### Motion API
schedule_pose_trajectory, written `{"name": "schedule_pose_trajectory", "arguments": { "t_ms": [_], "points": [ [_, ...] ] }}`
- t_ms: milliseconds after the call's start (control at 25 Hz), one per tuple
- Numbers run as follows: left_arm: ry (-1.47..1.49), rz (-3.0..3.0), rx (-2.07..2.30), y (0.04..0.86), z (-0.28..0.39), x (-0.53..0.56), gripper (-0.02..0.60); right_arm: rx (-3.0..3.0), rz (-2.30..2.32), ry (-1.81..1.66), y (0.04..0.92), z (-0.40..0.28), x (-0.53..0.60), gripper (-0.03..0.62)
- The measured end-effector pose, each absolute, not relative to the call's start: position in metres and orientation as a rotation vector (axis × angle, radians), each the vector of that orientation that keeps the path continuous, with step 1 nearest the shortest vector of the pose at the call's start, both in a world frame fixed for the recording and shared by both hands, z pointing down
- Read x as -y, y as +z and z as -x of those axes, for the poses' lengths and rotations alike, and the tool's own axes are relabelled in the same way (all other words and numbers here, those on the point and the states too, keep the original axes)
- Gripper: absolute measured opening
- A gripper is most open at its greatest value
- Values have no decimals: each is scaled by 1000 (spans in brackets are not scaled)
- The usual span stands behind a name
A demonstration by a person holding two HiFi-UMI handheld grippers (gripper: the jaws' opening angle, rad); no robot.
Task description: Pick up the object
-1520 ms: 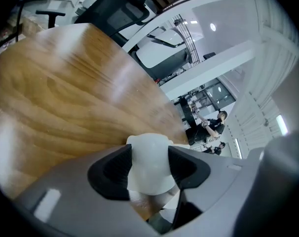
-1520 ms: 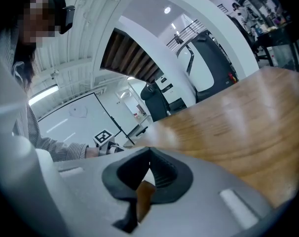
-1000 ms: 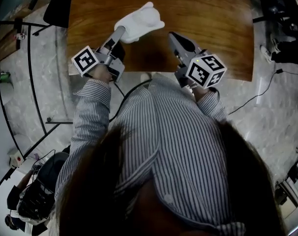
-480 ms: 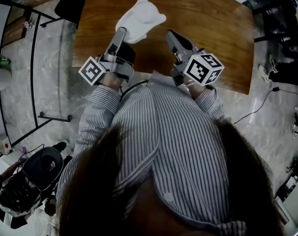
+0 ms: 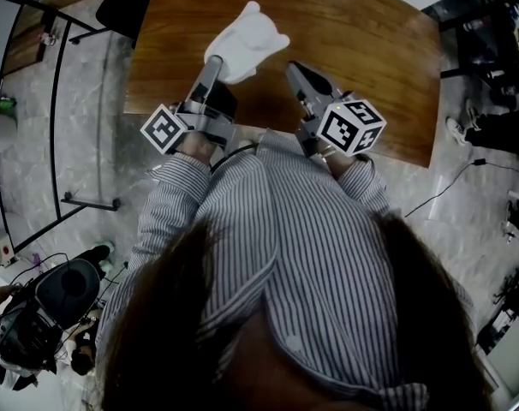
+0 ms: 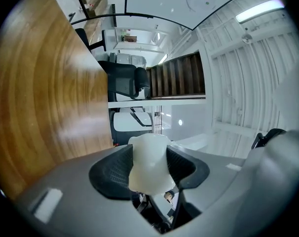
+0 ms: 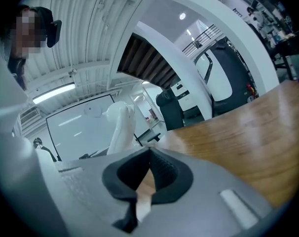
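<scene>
**Object between the left gripper's jaws, over the table's near left part**

The object (image 5: 244, 43) is held between the pads of the left gripper (image 5: 213, 62) and is seen over the near left part of the table (image 5: 371, 41). The right gripper (image 5: 294, 68) is placed just to the right of the object, apart from it, over the table's near edge, with nothing between its jaws. A chair (image 5: 122, 7) is set beside the table's far left corner. A cable (image 5: 452, 165) is laid on the floor to the table's right.

A wooden table (image 5: 371, 50) stands on grey marbled floor (image 5: 88, 144) beside a black chair (image 6: 125, 83).
</scene>
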State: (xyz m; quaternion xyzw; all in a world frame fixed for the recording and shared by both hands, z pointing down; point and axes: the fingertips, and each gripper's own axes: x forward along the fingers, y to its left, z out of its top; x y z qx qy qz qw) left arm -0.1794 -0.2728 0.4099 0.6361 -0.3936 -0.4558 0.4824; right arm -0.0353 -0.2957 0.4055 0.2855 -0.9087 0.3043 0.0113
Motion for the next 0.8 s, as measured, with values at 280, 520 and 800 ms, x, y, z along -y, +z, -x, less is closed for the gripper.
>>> {"name": "schedule_pose_trajectory", "arguments": {
  "t_ms": [280, 520, 800],
  "points": [
    [-1115, -1523, 954, 413, 177, 276, 207, 2804, -841, 946, 408, 34, 290, 2],
    [-1114, -1523, 944, 422, 191, 263, 207, 2794, -813, 936, 415, 49, 272, 2],
    [-1103, -1537, 934, 422, 196, 257, 207, 2788, -811, 947, 416, 57, 266, 2]
  ]
}}
